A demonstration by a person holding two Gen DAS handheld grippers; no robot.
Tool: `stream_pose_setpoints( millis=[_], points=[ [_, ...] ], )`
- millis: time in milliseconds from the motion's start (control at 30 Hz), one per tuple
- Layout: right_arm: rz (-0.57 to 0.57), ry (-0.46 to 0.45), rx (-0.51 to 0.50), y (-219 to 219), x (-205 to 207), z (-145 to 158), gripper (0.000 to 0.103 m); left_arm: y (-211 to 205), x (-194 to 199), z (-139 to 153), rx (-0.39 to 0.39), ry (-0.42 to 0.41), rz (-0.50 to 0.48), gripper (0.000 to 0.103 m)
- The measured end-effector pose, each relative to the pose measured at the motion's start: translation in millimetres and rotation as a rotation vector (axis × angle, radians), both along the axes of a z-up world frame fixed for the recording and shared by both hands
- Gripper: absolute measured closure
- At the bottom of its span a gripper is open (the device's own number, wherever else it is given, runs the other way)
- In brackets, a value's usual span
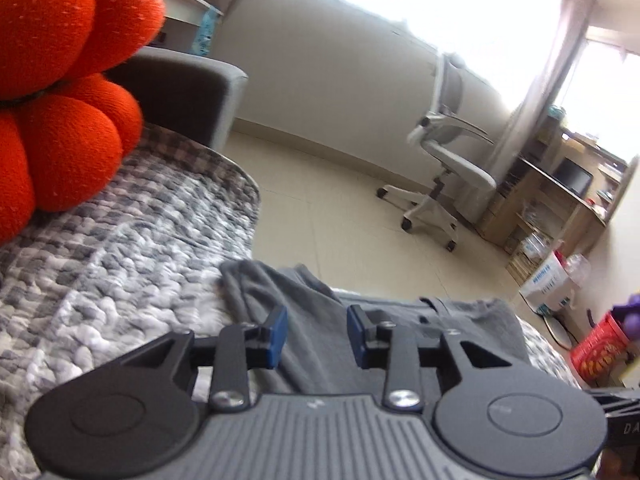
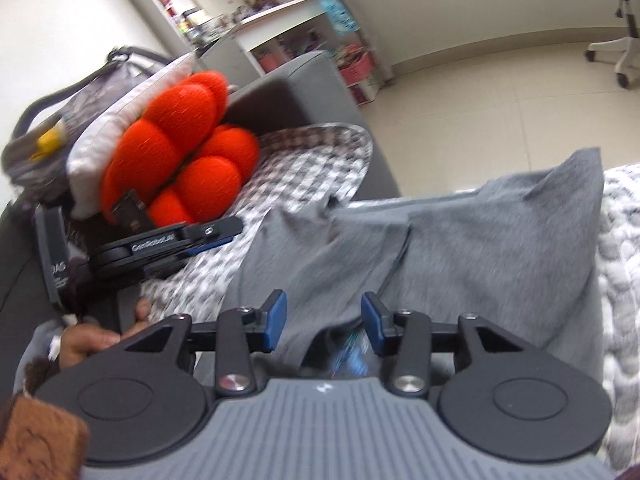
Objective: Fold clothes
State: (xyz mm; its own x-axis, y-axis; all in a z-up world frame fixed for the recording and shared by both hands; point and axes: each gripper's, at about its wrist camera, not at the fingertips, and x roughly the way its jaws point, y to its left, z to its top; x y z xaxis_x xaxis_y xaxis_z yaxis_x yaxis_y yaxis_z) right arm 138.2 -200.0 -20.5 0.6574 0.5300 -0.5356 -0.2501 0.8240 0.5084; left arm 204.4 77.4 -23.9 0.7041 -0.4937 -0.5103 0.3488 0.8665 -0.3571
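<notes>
Both tongs [image 1: 316,334] [image 2: 323,322] gape (empty) above grey garment [image 2: 460,240].

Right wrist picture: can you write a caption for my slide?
Open right gripper hovers over a rumpled grey garment on a checked blanket, orange cushion behind.

Right gripper [image 2: 323,322] jaws apart, blue pads [image 2: 276,320] clear of cloth, poised above grey garment [image 2: 460,248]. Garment rumpled, lying on grey-and-white checked blanket [image 2: 304,168] near its right edge. Left gripper [image 2: 224,232] at left, held in a hand [image 2: 92,340], state unclear. Orange cushion [image 2: 188,148] at blanket's far left, against grey sofa arm [image 2: 304,88]
</notes>
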Motion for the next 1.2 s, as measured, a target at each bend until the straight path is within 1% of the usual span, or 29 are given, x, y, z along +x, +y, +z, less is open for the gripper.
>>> stream_pose_setpoints(
  millis=[100, 167, 233, 300, 367, 400, 433, 467, 533, 567, 600, 633, 667, 767, 800, 833, 867, 900, 933, 1000, 1067, 1133, 1167, 1200],
  points=[
    [0.035, 0.001, 0.008, 5, -15, -7, 0.057, -18, -10, -6, 0.019, 0.001, -0.108, 0.069],
    [0.047, -0.019, 0.01, 9, -22, -10, 0.057, -30, -13, -11, 0.041, -0.007, -0.164, 0.069],
    [0.058, -0.065, -0.02, 15, -23, -10, 0.057, -42, -13, -17, 0.07, -0.009, -0.198, 0.069],
    [0.067, -0.107, -0.036, 19, -24, -10, 0.057, -50, -13, -25, 0.094, -0.005, -0.205, 0.069],
    [0.095, -0.104, -0.033, 21, -19, -15, 0.069, -55, -15, -30, 0.12, -0.031, -0.206, 0.069],
    [0.106, -0.093, -0.028, 21, -16, -20, 0.081, -58, -18, -32, 0.139, -0.052, -0.209, 0.069],
    [0.115, -0.075, -0.026, 21, -14, -24, 0.095, -60, -22, -32, 0.163, -0.068, -0.21, 0.069],
    [0.128, -0.049, -0.031, 21, -13, -25, 0.1, -63, -24, -31, 0.187, -0.079, -0.211, 0.068],
    [0.156, 0.004, -0.044, 19, -11, -28, 0.103, -65, -25, -30, 0.213, -0.089, -0.213, 0.068],
    [0.171, 0.031, -0.051, 18, -10, -29, 0.103, -65, -26, -30, 0.222, -0.092, -0.214, 0.068],
    [0.168, 0.02, -0.066, 16, -13, -25, 0.101, -65, -25, -28, 0.225, -0.091, -0.215, 0.068],
    [0.162, 0.003, -0.082, 13, -17, -20, 0.091, -66, -24, -27, 0.227, -0.086, -0.215, 0.068],
    [0.156, -0.013, -0.098, 11, -20, -15, 0.088, -66, -23, -24, 0.231, -0.08, -0.213, 0.068],
    [0.139, -0.063, -0.145, 3, -31, 0, 0.087, -72, -17, -15, 0.231, -0.077, -0.221, 0.068],
    [0.134, -0.08, -0.161, 0, -35, 4, 0.078, -75, -15, -11, 0.226, -0.079, -0.226, 0.068],
    [0.118, -0.113, -0.192, 0, -38, 7, 0.057, -78, -13, -8, 0.221, -0.08, -0.23, 0.068],
    [0.101, -0.149, -0.224, 0, -40, 10, 0.05, -80, -10, -4, 0.216, -0.081, -0.235, 0.068],
    [0.083, -0.185, -0.257, 0, -43, 13, 0.048, -83, -7, -1, 0.206, -0.079, -0.24, 0.068],
    [0.085, -0.205, -0.281, 2, -44, 12, 0.048, -85, -3, 1, 0.18, -0.066, -0.246, 0.068],
    [0.095, -0.233, -0.327, 5, -41, 8, 0.048, -89, 7, 3, 0.095, -0.02, -0.263, 0.068],
    [0.103, -0.253, -0.375, 10, -34, 1, 0.048, -88, 22, -5, -0.049, 0.087, -0.302, 0.069],
    [0.112, -0.26, -0.425, 12, -28, -9, 0.048, -89, 33, -17, -0.122, 0.172, -0.308, 0.069],
    [0.116, -0.262, -0.451, 14, -26, -14, 0.049, -91, 36, -24, -0.123, 0.2, -0.299, 0.069],
    [0.117, -0.264, -0.478, 15, -26, -18, 0.06, -92, 37, -30, -0.118, 0.216, -0.287, 0.07]
  ],
)
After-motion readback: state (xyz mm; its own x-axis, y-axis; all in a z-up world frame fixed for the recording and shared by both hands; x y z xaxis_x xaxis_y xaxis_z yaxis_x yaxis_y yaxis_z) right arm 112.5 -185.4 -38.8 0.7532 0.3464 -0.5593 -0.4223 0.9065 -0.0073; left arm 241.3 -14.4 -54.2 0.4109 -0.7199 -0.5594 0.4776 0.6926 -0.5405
